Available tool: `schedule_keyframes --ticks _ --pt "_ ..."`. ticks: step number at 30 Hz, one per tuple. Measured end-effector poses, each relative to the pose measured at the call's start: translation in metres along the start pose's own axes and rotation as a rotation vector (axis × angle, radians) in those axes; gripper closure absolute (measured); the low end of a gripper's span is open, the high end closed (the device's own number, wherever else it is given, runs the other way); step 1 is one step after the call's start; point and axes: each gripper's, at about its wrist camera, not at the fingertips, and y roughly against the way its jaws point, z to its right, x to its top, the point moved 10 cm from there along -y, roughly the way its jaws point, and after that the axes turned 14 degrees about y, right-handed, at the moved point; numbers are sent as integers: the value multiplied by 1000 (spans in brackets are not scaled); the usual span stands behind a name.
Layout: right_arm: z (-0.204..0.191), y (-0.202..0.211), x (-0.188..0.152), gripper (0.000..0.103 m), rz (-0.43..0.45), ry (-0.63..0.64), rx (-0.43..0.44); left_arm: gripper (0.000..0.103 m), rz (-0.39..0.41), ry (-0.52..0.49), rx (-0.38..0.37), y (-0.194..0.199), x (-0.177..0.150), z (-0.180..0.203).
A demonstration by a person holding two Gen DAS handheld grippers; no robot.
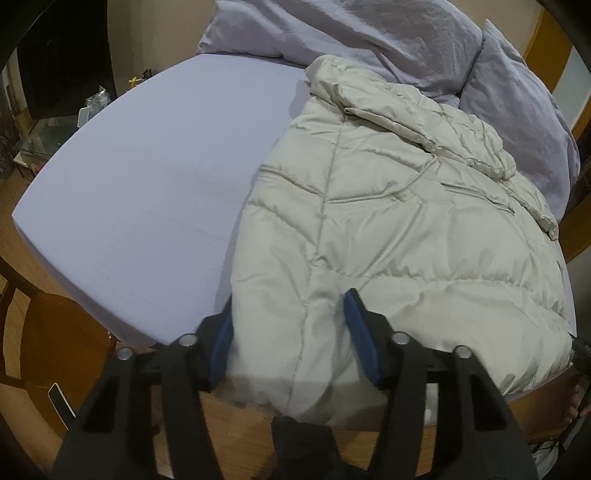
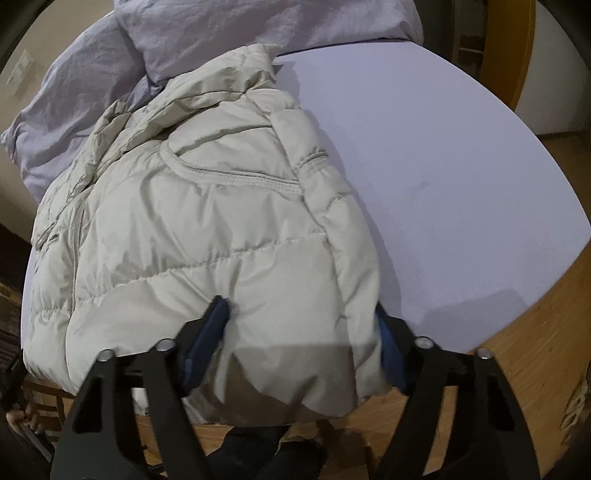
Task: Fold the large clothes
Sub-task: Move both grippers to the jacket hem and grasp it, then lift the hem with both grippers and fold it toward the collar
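A cream puffer jacket [image 1: 388,221] lies on the lavender bed sheet [image 1: 147,184], its near edge hanging over the bed's front. In the left wrist view my left gripper [image 1: 290,302] straddles the jacket's near left corner, and its blue pads [image 1: 360,332] press into the padding, which bulges between them. In the right wrist view the jacket [image 2: 221,221] fills the left half above the sheet [image 2: 443,184]. My right gripper [image 2: 300,304] is closed on the near right corner. One pad [image 2: 207,332] dents the fabric and the other sits against the jacket's outer edge.
Crumpled lavender bedding and pillows [image 1: 369,37] are heaped at the head of the bed [image 2: 258,29]. A wooden bed frame [image 2: 535,332] runs along the front. A wooden chair [image 1: 55,332] stands at the left. The person's dark-clothed legs [image 1: 303,443] are below the grippers.
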Motion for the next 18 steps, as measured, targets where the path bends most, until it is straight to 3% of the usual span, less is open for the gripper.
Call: schedule_keyframes --ticks 4,7,11,18 --pt "-6 2 1 70 15 12 38 69 1 13 -20 3 -3 5" --pt "-6 5 3 80 30 14 53 80 18 -8 -7 7 -3 10" --pt "-7 9 10 85 57 0 64 88 42 -18 8 14 1 14" --pt "-10 29 40 90 134 1 81 91 86 -22 3 32 24 26"
